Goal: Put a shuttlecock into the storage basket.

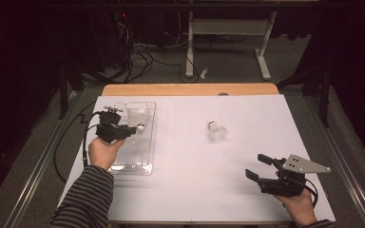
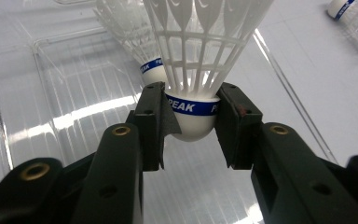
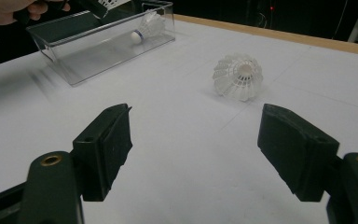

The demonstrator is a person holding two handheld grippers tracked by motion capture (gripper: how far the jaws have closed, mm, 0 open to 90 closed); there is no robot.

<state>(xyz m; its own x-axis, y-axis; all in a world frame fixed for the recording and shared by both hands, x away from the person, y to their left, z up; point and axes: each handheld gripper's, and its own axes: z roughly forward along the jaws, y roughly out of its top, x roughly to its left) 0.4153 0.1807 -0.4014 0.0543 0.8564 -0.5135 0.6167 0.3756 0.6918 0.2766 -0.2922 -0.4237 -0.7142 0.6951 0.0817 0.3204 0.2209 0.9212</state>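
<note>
The left gripper (image 2: 193, 123) is clamped on a shuttlecock (image 2: 196, 60), its two pads pressing the rounded white cork base from either side, just at the blue band. The feather skirt fans up and away from the jaws, and the clear plastic tray (image 2: 56, 84) lies directly beneath and ahead of them. A second shuttlecock (image 2: 144, 56) rests in the tray just beyond the held one, a little to the side of the left jaw.

The right gripper (image 3: 196, 154) hangs with its jaws wide apart and nothing between them. Ahead of it and slightly toward its right jaw, a third shuttlecock (image 3: 238, 77) lies on its side on the white table (image 3: 168, 186), well apart from the pads, with its base pointing back toward the gripper. In the high view this loose shuttlecock (image 1: 216, 131) sits forward and inward of the right gripper (image 1: 261, 167).

A shuttlecock is very light, so it probably needs only a gentle squeeze and will likely shift or roll at a nudge. The skirt looks springy and thin, easy to crush or bend; the cork base is the firm part and the sensible place to grip. Its dome is smooth and rounded, so a hold too near the tip could let it pop out.
</note>
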